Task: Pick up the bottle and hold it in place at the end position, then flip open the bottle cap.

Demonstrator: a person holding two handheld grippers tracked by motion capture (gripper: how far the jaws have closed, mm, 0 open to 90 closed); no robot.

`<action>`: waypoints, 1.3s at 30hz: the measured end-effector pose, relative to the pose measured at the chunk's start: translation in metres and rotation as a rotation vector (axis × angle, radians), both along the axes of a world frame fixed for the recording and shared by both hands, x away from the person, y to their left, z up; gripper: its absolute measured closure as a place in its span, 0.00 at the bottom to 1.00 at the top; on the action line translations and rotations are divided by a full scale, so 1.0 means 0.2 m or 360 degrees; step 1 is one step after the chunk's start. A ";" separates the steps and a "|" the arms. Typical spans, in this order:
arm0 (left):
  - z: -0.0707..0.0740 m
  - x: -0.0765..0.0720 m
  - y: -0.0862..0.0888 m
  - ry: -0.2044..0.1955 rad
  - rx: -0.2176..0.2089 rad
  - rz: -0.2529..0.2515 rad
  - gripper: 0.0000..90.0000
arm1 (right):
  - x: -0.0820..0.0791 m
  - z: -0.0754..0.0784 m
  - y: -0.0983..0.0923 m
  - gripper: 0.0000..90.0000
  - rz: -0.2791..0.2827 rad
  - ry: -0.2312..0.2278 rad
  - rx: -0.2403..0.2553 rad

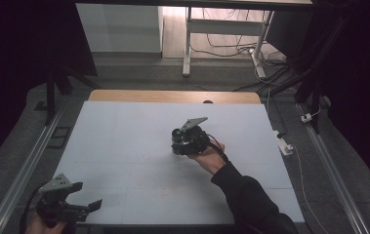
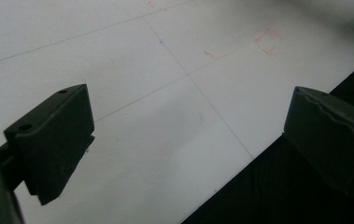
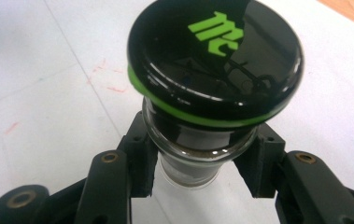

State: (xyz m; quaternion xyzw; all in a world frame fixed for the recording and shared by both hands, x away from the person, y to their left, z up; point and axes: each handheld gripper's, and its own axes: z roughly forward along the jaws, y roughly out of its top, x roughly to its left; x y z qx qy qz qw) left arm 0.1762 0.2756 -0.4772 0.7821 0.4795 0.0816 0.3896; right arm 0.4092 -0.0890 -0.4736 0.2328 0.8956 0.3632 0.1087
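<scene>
A glass jar with a black lid [image 3: 214, 58], ringed in green and marked with a green logo, stands between the jaws of my right gripper [image 3: 198, 163], which is shut on the jar's body just under the lid. From above, the jar [image 1: 178, 140] appears near the middle of the white table with the right gripper [image 1: 191, 138] around it, held by a hand in a dark sleeve. My left gripper [image 1: 77, 200] is at the table's near left corner, open with nothing between its jaws; its fingers [image 2: 53, 140] spread wide over the table's front edge.
The white table top [image 1: 124, 146] carries thin lines and faint red marks [image 2: 268, 42]. A wooden strip [image 1: 173, 96] runs along its far edge. Beyond it stand a desk frame and cables [image 1: 241, 46] on the floor. Metal rails [image 1: 21, 175] flank the table.
</scene>
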 end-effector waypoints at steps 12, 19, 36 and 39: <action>0.00 0.00 0.00 0.0003 -0.0001 -0.0006 0.03 | 0.03 -0.08 0.03 0.59 0.0006 -0.0011 -0.0007; 0.00 0.00 0.00 0.0004 0.0003 -0.0006 0.03 | 0.03 -0.11 0.03 0.59 0.0004 -0.0009 -0.0022; 0.00 0.01 -0.01 0.0005 0.0018 -0.0014 0.03 | 0.03 -0.12 0.02 0.58 0.0015 -0.0017 -0.0004; 0.01 0.01 -0.01 -0.0021 0.0017 -0.0011 0.02 | 0.03 -0.12 0.02 0.58 0.0011 -0.0019 0.0012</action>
